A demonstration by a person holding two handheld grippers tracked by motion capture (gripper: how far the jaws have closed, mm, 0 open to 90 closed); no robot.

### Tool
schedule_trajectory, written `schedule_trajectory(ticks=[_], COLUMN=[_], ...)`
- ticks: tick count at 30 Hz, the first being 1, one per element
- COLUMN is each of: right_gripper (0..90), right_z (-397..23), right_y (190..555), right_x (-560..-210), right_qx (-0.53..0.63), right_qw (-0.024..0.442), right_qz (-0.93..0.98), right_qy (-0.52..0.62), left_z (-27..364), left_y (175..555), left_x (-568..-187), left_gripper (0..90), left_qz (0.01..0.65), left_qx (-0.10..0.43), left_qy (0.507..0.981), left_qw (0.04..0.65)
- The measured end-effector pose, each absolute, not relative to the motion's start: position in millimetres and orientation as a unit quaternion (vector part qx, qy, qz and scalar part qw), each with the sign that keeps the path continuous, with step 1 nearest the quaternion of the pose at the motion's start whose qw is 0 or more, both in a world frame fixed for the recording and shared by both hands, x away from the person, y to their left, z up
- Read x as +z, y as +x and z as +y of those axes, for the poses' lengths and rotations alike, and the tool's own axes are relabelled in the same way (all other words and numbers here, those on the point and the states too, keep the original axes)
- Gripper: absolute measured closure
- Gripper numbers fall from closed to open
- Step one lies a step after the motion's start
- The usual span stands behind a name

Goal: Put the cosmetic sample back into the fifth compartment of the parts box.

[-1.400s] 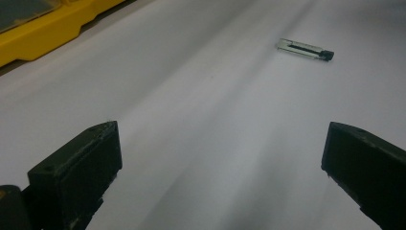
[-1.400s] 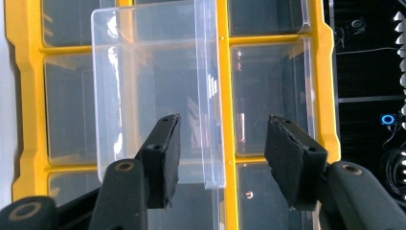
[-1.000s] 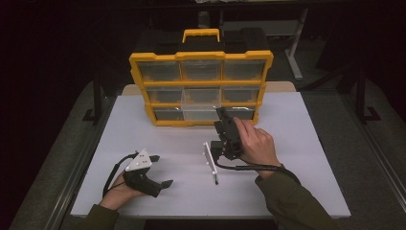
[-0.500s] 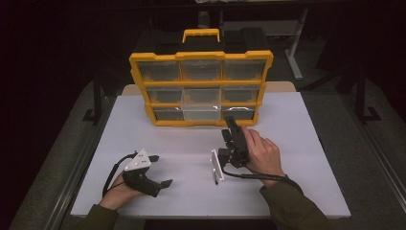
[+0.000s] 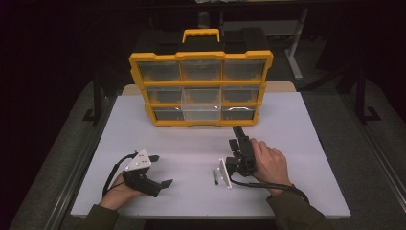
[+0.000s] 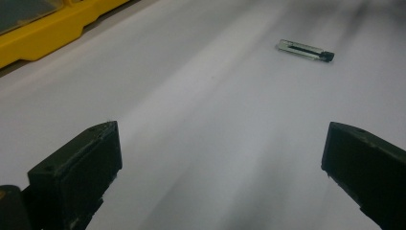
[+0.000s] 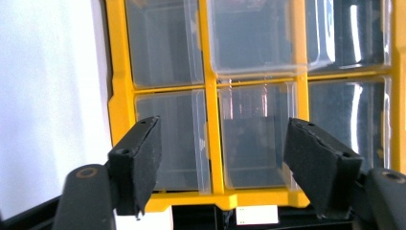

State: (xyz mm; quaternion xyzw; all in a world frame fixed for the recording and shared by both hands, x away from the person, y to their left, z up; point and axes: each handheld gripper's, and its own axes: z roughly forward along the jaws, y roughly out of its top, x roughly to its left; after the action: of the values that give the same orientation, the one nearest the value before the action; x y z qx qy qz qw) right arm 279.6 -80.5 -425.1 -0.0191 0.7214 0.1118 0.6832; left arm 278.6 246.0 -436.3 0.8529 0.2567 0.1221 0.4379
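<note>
A yellow organiser point(image 5: 201, 55) with clear drawers stands at the back of the white table point(image 5: 306, 143); its lower middle drawer point(image 5: 201, 108) sticks out a little. My right gripper point(image 5: 237, 130) lies low on the table in front of it, held by the right hand and pointing at the drawers. Its jaws have just been opening and hold nothing. In the right gripper view the right gripper point(image 7: 222, 158) frames the organiser point(image 7: 119, 96) close ahead. My left gripper point(image 5: 161, 170) rests open at the near left. A small clear strip with a black end point(image 6: 304, 49) lies ahead of the left gripper point(image 6: 220, 158).
The small strip point(image 5: 215, 175) lies just left of the right hand, beside that gripper's pale plate point(image 5: 223, 172). A corner of the organiser point(image 6: 48, 38) shows in the left gripper view. Dark floor and stand legs surround the table.
The right hand has drawn its gripper back from the organiser's front and lowered it toward the table. The left hand and its gripper have stayed put.
</note>
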Motion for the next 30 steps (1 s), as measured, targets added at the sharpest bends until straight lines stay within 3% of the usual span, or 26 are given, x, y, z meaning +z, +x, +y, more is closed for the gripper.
schedule_trajectory(ticks=[23, 30], right_gripper=[12.5, 4.4], right_z=[-109, -112], right_y=[269, 270], right_x=[-449, -457], right_qx=[0.100, 0.094], right_qw=[0.673, 0.673], right_qz=[0.732, 0.733], right_qy=[-0.001, 0.004], left_z=[246, 247], left_y=[279, 279], left_x=[-435, -435], left_gripper=[0.0, 0.0], left_qz=[0.257, 0.255], left_qx=[0.124, 0.123], left_qy=[0.850, 0.851], left_qw=[0.442, 0.441])
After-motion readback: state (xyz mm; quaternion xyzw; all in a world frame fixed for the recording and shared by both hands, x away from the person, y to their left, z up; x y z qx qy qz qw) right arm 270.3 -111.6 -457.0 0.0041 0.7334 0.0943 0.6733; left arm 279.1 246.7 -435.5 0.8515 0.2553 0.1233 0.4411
